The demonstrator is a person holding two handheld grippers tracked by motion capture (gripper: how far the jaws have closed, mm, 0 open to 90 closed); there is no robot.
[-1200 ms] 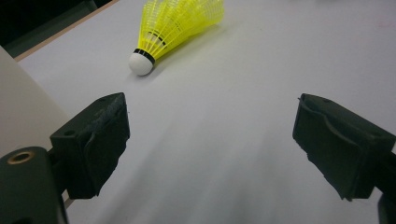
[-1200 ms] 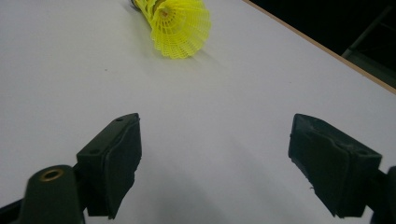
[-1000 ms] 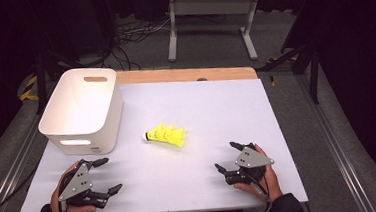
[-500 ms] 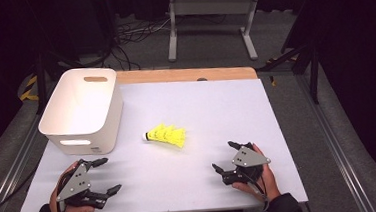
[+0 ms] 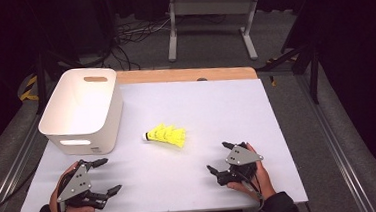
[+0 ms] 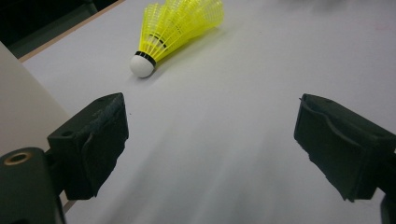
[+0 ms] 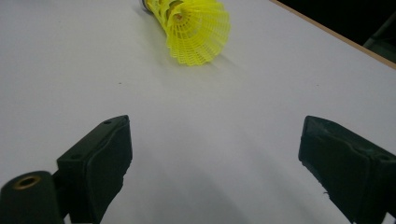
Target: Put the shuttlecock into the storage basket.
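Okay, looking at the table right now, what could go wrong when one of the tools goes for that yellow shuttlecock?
The shuttlecock lies on its side on the smooth white table, so a nudge might roll it away. Its thin open plastic skirt could buckle if squeezed hard; the white cork end looks like the safer grip. Both the left tool and the right tool are open and point toward it, so they could collide if they close in together.

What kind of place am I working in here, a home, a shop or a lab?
Most likely a lab or recording workspace. A white-topped table stands among dark surroundings, with loose cables on the grey floor and a metal stand behind. On it: a shuttlecock and a white bin.
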